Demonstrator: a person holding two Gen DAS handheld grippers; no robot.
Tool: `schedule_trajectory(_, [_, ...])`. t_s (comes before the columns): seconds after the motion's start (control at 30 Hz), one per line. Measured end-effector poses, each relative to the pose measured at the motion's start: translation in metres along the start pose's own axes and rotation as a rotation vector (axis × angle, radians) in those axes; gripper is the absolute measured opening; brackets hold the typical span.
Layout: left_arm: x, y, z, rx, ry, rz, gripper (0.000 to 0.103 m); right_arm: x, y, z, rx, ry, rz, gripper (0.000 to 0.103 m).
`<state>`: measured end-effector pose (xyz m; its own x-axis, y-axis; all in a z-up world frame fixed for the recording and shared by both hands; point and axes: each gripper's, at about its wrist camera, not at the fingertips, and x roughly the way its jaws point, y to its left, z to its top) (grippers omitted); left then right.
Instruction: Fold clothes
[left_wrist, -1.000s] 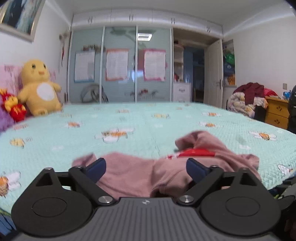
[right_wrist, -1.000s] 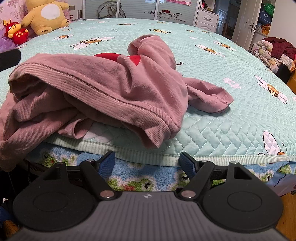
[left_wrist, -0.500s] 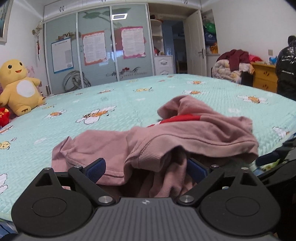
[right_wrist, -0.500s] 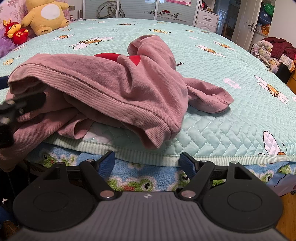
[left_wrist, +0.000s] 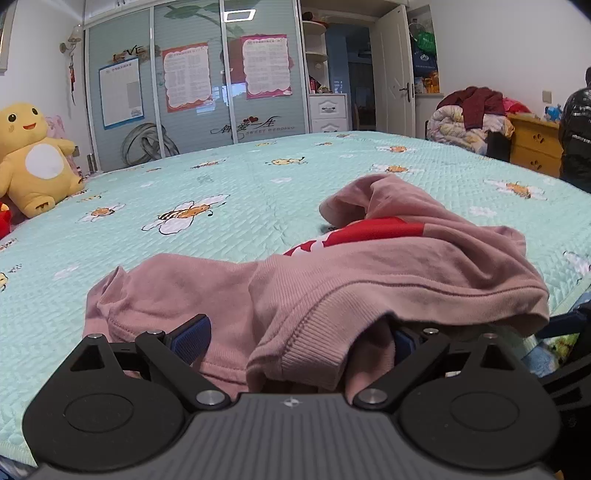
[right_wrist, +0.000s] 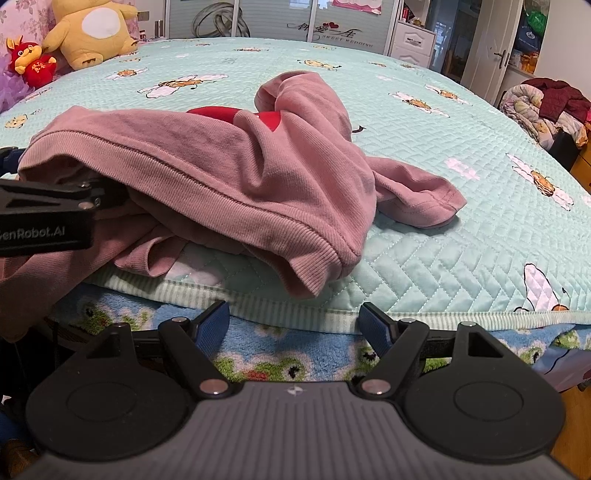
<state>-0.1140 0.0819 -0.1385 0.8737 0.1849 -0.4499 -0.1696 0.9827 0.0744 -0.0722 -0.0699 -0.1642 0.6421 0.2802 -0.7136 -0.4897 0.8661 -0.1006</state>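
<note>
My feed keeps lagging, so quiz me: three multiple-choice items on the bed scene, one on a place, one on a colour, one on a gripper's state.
1. Where does the pink sweatshirt lie?
A. by the pillows
B. at the near edge of the bed, partly hanging over
C. on the floor

2. What colour is the patch showing on the sweatshirt?
A. red
B. blue
C. green

3. How does the right gripper stand?
A. shut on the hem
B. shut on the blanket
C. jaws apart, nothing between them

Answers:
1 B: the hem droops past the quilt's striped border.
2 A: red shows among the pink folds in both views.
3 C: both blue pads sit below the bed edge, clear of the cloth. The left gripper has just been closing, with the hem between its jaws.
</note>
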Motion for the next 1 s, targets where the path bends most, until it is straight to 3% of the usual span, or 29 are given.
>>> schedule_trajectory(0.07, [-0.006, 0.000, -0.001, 0.001, -0.016, -0.042, 0.049, 0.000, 0.000, 0.000, -0.001, -0.004, -0.002, 0.077])
schedule_trajectory(0.17, [-0.019, -0.005, -0.002, 0.025, -0.045, -0.066, 0.031, -0.008, -0.002, 0.001, 0.014, -0.053, 0.008, 0.077])
schedule_trajectory(0.67, [-0.039, -0.007, 0.003, 0.028, -0.138, -0.097, 0.014, -0.050, -0.013, 0.001, 0.102, -0.311, 0.073, 0.077])
schedule_trajectory(0.83, [-0.050, -0.003, 0.005, 0.029, -0.203, -0.094, 0.011, -0.045, -0.009, 0.001, 0.073, -0.277, 0.063, 0.081])
schedule_trajectory(1.0, [-0.042, -0.001, 0.007, 0.016, -0.178, -0.099, 0.011, -0.030, 0.003, 0.004, 0.015, -0.202, 0.053, 0.081])
